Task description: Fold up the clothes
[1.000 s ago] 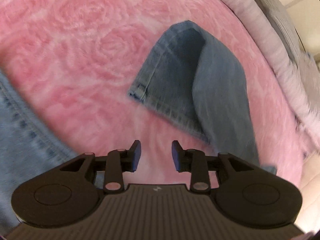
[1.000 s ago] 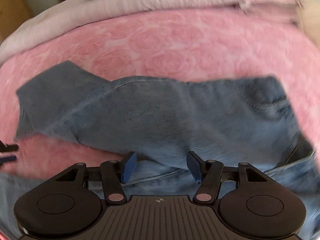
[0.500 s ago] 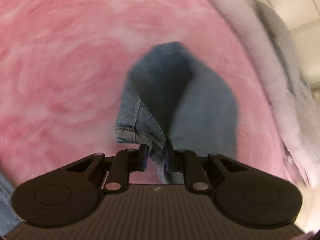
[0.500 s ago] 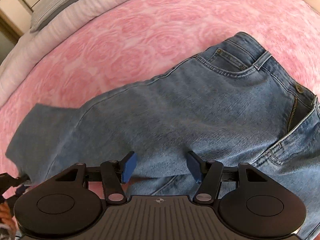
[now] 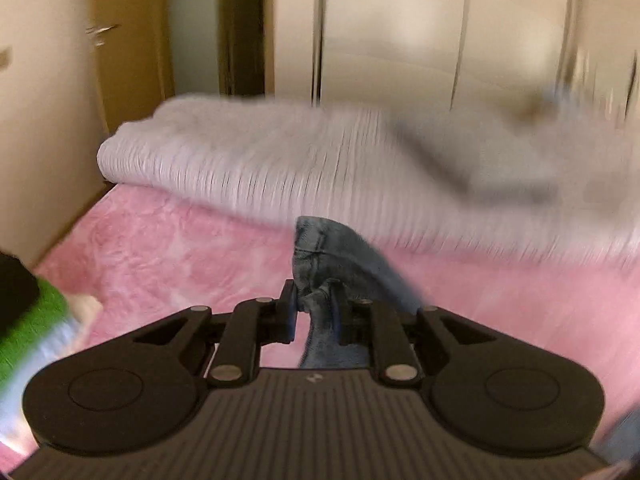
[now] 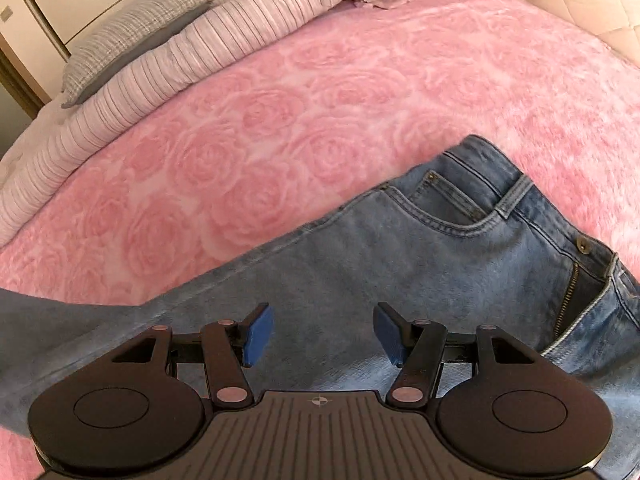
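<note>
Blue jeans (image 6: 400, 248) lie on the pink rose-patterned blanket (image 6: 280, 100), with the waistband, button (image 6: 582, 246) and zip at the right. My right gripper (image 6: 323, 334) hovers open over the thigh area, nothing between its blue pads. In the left wrist view, the hem end of a jeans leg (image 5: 320, 248) is pinched in my left gripper (image 5: 316, 308) and lifted off the bed. The denim bunches between the pads and hangs down behind them. The left jaws are opening slightly, with the cloth still between them.
A folded striped duvet (image 5: 280, 160) lies along the far edge of the bed, with wardrobe doors (image 5: 400, 32) behind it. A grey checked pillow (image 6: 132, 36) rests on the duvet. A person's green sleeve (image 5: 32, 320) shows at the lower left.
My left gripper came down on the leg hem, closed on it and lifted it, so its view swung up to the wardrobe. The right gripper shifted slightly over the jeans and stayed open.
</note>
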### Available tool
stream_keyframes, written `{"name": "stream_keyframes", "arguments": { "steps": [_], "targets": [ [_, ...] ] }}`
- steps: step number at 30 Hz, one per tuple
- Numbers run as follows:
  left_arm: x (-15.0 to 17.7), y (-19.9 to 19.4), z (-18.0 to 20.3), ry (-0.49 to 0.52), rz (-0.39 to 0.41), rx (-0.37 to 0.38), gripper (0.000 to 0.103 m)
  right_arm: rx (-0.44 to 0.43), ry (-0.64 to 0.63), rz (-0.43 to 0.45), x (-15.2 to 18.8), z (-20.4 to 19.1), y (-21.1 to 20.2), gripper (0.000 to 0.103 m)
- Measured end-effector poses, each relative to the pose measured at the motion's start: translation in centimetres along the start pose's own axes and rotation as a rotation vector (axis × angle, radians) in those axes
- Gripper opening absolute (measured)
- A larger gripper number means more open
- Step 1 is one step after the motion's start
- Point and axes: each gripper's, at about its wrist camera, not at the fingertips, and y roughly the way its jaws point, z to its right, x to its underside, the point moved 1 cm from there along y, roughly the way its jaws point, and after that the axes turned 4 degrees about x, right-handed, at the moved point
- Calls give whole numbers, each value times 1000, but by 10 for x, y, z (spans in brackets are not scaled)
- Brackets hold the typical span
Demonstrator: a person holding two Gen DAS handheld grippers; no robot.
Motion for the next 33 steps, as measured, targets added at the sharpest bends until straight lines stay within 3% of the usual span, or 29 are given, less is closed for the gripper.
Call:
{"name": "stream_keyframes", "arguments": {
  "steps": [3, 5, 6, 11, 17, 25, 33],
  "targets": [
    [50, 79, -2, -74, -365, -35, 17, 26, -19, 5, 2, 1, -2, 60],
    [92, 97, -1, -104, -485, -65, 14, 50, -40, 19, 2, 7, -7, 60],
    [110, 96, 1, -112, -508, -67, 14, 65, -53, 30, 1, 13, -10, 60],
    [166, 58, 4, -269, -527, -60, 14, 149, -59, 40, -6, 53, -17, 60],
    [190, 20, 50, -415, -525, 47, 15, 174, -83, 58, -29, 101, -16, 60],
    [208, -6, 150, -466, -510, 90, 15, 43, -141, 40, -89, 156, 19, 60],
    [224, 8, 279, -414, -589, 225, 16, -128, -202, -122, -120, 204, 66, 60]
  ]
}}
